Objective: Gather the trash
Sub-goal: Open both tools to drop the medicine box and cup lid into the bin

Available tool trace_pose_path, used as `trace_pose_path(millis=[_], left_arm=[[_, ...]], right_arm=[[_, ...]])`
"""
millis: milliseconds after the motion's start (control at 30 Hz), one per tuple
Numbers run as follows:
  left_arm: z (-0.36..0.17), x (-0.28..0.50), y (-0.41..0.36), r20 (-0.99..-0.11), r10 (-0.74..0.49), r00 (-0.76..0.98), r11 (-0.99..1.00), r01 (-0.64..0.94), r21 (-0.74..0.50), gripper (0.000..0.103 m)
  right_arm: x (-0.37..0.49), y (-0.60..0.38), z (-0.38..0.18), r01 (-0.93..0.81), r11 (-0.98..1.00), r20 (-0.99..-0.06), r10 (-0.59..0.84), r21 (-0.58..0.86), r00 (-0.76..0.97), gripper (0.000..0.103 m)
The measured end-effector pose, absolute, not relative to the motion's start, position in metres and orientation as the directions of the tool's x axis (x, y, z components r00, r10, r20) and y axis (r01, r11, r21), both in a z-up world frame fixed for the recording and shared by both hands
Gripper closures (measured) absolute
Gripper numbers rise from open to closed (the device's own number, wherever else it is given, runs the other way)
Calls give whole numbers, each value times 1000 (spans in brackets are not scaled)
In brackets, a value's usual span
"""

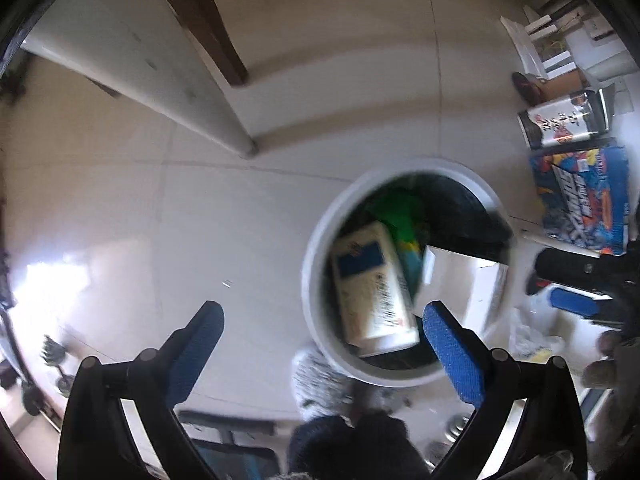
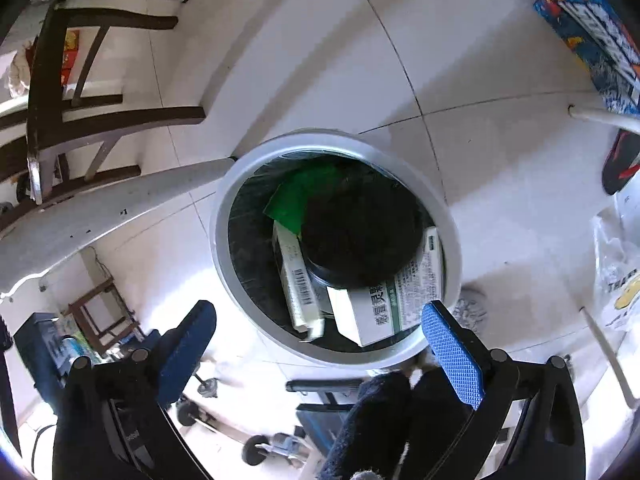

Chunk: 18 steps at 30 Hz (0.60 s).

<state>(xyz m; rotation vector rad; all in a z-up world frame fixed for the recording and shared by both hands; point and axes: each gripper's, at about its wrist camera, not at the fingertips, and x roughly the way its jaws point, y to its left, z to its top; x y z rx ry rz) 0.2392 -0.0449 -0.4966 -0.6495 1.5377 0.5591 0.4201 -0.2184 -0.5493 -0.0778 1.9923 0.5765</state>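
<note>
Both grippers, left (image 1: 322, 354) and right (image 2: 318, 348), gape empty over the round white bin (image 2: 236, 280); the blurred cream-and-blue carton (image 1: 372, 288) perhaps leans on the rim and could tip out.

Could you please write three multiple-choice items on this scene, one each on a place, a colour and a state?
1. Where do the cardboard boxes lie?
A. inside the round bin
B. on the chair
C. between the gripper fingers

2. What colour is the flat piece beside the boxes in the bin?
A. red
B. green
C. yellow

3. How do the right gripper's jaws stand?
A. shut on a box
B. shut on nothing
C. open, holding nothing

Answers:
1 A: the cardboard boxes sit within the white rim of the round bin.
2 B: the flat piece is bright green.
3 C: the right gripper has blue pads spread wide with nothing between them.
</note>
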Motion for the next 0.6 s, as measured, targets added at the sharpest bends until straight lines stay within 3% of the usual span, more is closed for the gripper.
trace_pose_path(millis=[200,433,600], left_arm=[[-464,234,-51,-1000,-13,-16,722,-692,1,1],[-413,224,-75,-1000,-11,-15,718,-696,2,1],[-367,214,-93,-1000,-11,-15,729,-684,2,1]], right_arm=[[420,-223,-513,-365,875,-900,158,317,-405,0],[398,-239,-442,-528,836,-979,52,150,-196,0],[377,-257,-379,-573,813,-993,52,102,-102,0]])
